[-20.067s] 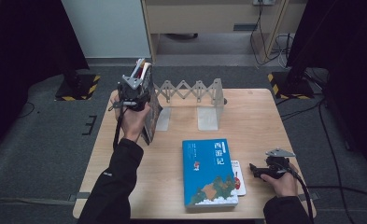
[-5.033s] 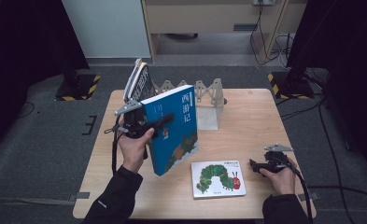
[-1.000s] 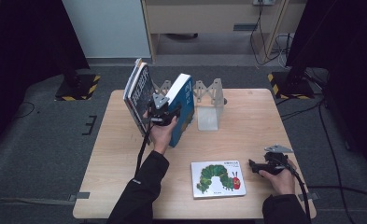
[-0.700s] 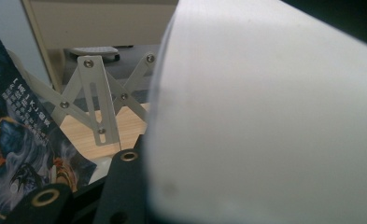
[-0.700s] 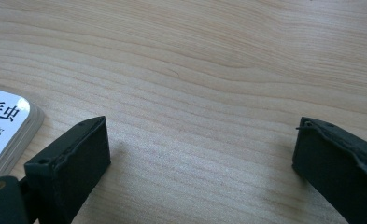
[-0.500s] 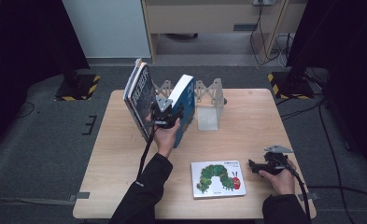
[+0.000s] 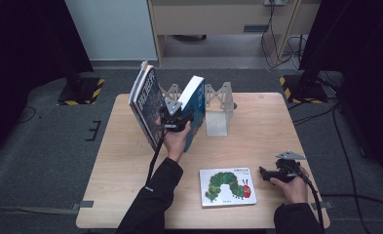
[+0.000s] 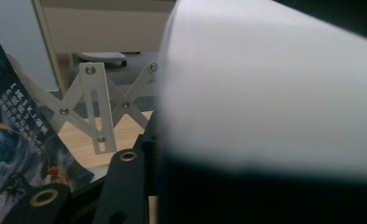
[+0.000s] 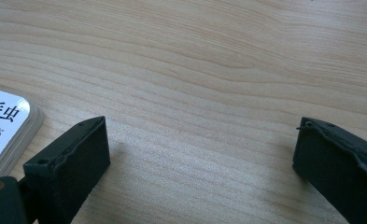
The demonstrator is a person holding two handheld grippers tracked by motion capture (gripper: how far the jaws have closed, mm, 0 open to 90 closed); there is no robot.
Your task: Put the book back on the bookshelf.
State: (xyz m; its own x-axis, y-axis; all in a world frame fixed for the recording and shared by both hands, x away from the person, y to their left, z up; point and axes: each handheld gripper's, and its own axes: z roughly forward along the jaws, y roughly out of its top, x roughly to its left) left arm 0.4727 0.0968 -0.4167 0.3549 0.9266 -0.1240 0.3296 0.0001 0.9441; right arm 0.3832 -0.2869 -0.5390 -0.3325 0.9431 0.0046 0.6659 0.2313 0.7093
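Table (image 7: pixel 130 195) front edge nearest the person; bare wood open on the left half and along the right side. Caterpillar picture book (image 7: pixel 227 186) lies flat near the front edge, cover up. Right gripper (image 7: pixel 268 174) rests on the wood just right of that book, jaws spread wide with nothing between them; in the right gripper view the book's corner (image 9: pixel 3 123) sits just outside one jaw.

Mid-table: left gripper (image 7: pixel 175 120) holds the blue book (image 7: pixel 195 109) upright, slightly tilted, bottom edge on the table. Its jaws have just been opening a little, yet the book's thickness remains between them and they grip it. Dark-covered book (image 7: pixel 147 105) leans just left. Expanding metal book rack (image 7: pixel 218 105) stands behind, a divider just right of the blue book; the table's far edge lies beyond.
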